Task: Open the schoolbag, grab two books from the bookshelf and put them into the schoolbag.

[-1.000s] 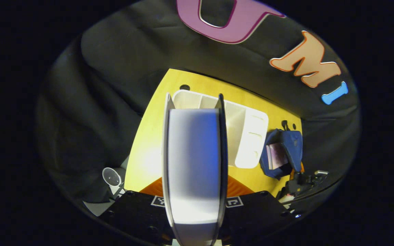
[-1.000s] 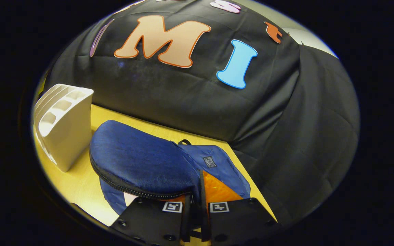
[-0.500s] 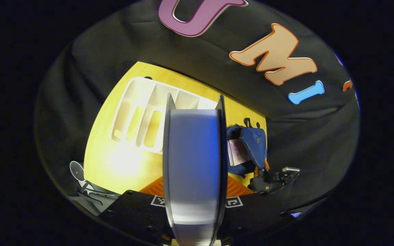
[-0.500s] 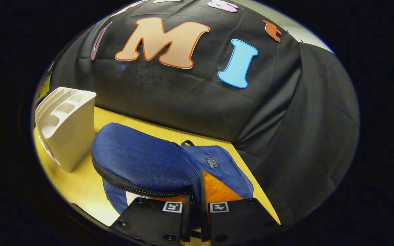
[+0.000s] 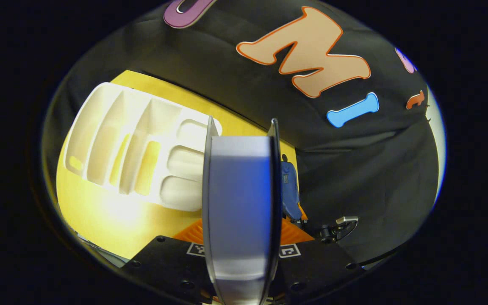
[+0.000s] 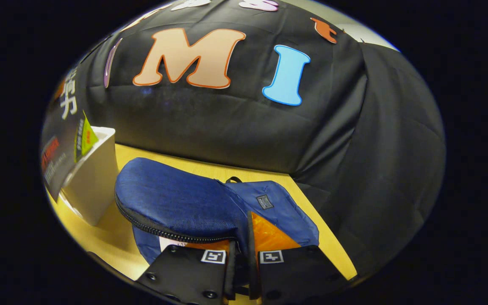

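Left gripper point(image 5: 239, 127): pinching book point(image 5: 239, 203), frame centre. Right gripper point(image 6: 240, 237): pinching schoolbag point(image 6: 176, 203) flap, lower centre, holding it raised. Bookshelf point(image 5: 142, 156): upper left, emptied. Risk: flap slipping free would close the opening against the incoming book.

Little was readable. A small dark sewn label point(image 6: 262, 201) sat on the blue schoolbag point(image 6: 176, 203), print too small to read. Book cover point(image 6: 64, 140) at left edge of right gripper view carried large white characters plus red and yellow print, too distorted to make out.
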`<state>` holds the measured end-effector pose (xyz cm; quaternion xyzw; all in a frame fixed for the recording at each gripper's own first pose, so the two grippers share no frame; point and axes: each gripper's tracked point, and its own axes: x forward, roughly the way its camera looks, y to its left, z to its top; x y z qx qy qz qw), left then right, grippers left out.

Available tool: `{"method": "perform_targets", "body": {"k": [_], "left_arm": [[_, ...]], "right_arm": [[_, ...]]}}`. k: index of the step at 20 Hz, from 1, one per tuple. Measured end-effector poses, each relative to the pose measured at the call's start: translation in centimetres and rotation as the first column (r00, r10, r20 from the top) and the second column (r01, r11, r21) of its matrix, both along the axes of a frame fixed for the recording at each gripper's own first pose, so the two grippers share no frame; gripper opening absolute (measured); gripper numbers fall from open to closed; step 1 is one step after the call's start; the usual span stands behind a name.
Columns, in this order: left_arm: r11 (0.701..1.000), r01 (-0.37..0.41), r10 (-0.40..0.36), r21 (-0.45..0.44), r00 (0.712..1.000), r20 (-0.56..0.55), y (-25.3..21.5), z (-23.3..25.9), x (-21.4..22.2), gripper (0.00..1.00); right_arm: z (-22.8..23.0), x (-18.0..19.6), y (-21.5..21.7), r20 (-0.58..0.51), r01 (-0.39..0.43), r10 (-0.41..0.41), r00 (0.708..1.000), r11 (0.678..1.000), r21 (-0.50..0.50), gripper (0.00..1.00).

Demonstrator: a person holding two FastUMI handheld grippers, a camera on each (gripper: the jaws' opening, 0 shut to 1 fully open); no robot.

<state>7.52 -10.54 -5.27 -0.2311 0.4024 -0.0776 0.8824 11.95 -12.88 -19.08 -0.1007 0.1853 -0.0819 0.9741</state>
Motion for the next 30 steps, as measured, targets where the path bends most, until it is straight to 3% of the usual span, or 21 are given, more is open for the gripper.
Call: {"method": "perform_targets", "body": {"k": [4,7,14,19,30], "left_arm": [[0.996,-0.010,0.008,-0.085,1.000,-0.027,-3.5,-5.2,1.5,0.40],[0.994,-0.031,0.033,-0.107,0.999,0.020,-5.4,-8.2,4.4,0.40],[0.984,0.025,-0.007,-0.177,0.995,0.102,-11.6,-13.8,8.0,0.40],[0.938,0.064,-0.020,-0.342,0.991,0.130,-15.9,-16.3,11.4,0.39],[0.892,0.061,-0.012,-0.449,0.994,0.111,-19.3,-21.8,15.5,0.40]], "right_arm": [[0.4,0.1,-0.5,0.011,0.003,-0.004,1.000,0.997,0.074,0.17],[0.5,0.2,-0.5,0.017,-0.016,0.014,1.000,0.995,0.101,0.15],[1.1,-0.1,-1.0,0.037,-0.039,0.033,0.999,0.987,0.155,0.15],[1.2,-0.4,-0.6,0.048,-0.066,0.059,0.997,0.988,0.141,0.15],[1.0,-0.7,-0.1,0.061,-0.079,0.070,0.996,0.984,0.158,0.15]]}}
